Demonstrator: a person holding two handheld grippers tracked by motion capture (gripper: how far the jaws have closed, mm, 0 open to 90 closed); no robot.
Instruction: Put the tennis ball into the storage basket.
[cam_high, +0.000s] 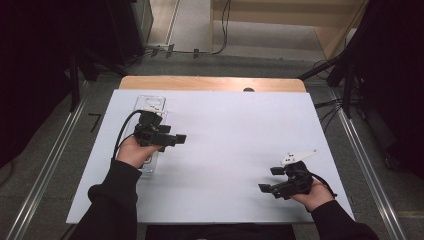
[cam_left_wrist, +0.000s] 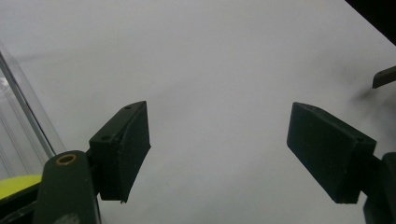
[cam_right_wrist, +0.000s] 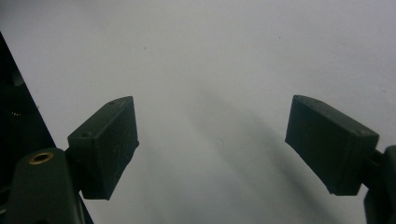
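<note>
My left gripper (cam_high: 179, 140) hovers over the left part of the white table sheet (cam_high: 230, 125) and points right. In the left gripper view (cam_left_wrist: 219, 144) its jaws stand apart over bare sheet, with nothing between them. My right gripper (cam_high: 268, 179) is held near the front right and points left, a pale three-cornered plate (cam_high: 299, 156) on top. Its jaws are open in the right gripper view (cam_right_wrist: 212, 144), again over bare sheet. A clear plastic container (cam_high: 150, 106) lies under and behind my left hand, and its wall (cam_left_wrist: 21, 116) appears beside the left jaw.
A yellow-green patch (cam_left_wrist: 14, 184) sits at the bottom left of the left gripper view. A dark tip of the other gripper (cam_left_wrist: 385, 77) pokes in at that view's right edge. Wooden table edge (cam_high: 210, 83) runs along the far side; metal rails flank the table.
</note>
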